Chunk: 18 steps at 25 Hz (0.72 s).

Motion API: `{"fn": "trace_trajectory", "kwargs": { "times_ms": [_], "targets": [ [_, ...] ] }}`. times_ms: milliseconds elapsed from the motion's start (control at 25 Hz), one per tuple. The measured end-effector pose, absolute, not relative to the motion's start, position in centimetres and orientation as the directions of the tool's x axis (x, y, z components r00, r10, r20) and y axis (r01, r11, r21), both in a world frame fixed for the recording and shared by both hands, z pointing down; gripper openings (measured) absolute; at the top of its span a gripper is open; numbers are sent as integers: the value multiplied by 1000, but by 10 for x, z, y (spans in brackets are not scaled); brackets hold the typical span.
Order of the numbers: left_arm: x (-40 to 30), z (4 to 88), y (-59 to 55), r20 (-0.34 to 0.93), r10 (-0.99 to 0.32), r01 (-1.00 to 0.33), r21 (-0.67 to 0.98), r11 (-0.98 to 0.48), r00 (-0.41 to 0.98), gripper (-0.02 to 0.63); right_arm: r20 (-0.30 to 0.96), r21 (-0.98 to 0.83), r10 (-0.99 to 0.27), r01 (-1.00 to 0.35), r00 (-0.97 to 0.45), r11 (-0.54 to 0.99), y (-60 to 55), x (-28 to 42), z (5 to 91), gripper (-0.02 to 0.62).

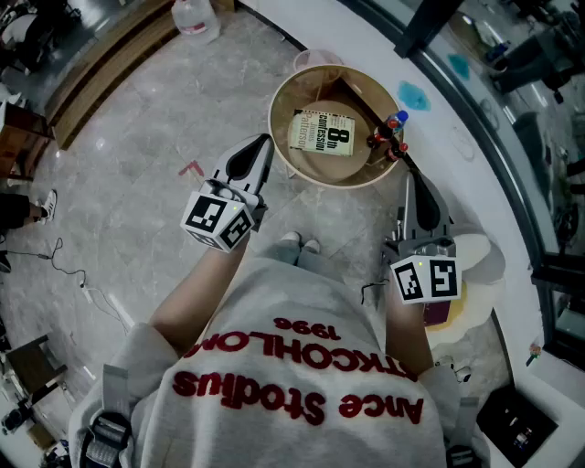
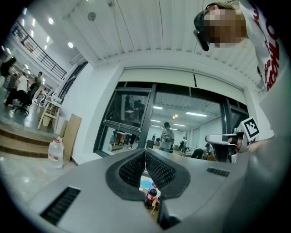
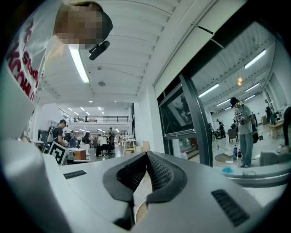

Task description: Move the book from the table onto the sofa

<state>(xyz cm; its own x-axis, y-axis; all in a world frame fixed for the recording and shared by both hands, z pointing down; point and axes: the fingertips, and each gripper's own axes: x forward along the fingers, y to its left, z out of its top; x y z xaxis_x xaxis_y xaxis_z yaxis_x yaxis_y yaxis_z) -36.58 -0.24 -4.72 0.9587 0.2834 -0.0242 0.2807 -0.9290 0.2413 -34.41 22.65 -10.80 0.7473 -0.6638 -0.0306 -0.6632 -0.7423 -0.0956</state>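
The book [image 1: 322, 133], pale with black lettering on its cover, lies flat on a small round wooden table [image 1: 285, 137] straight ahead of me in the head view. My left gripper [image 1: 263, 143] is shut and empty, its tip just left of the table's rim. My right gripper [image 1: 408, 175] is shut and empty too, its tip at the table's right edge. In the left gripper view my left gripper [image 2: 145, 152] shows its pads meeting at the tips. The right gripper view shows my right gripper [image 3: 146, 157] with its pads together as well, and nothing is between them.
Small red-capped bottles [image 1: 389, 137] stand at the table's right rim, close to my right gripper. A large water jug [image 1: 195, 16] sits on the marble floor far off. A white and yellow seat [image 1: 468, 294] is at my right. Glass walls [image 1: 512, 155] curve along the right.
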Motion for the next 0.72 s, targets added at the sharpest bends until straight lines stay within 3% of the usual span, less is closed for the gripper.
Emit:
{"fn": "trace_trajectory", "kwargs": {
  "times_ms": [720],
  "targets": [
    [-353,-42,8,-31,225,226,225,-948,974,18,-79,-122,-720,-723,690,-680,238,-323,-111,26]
  ]
}}
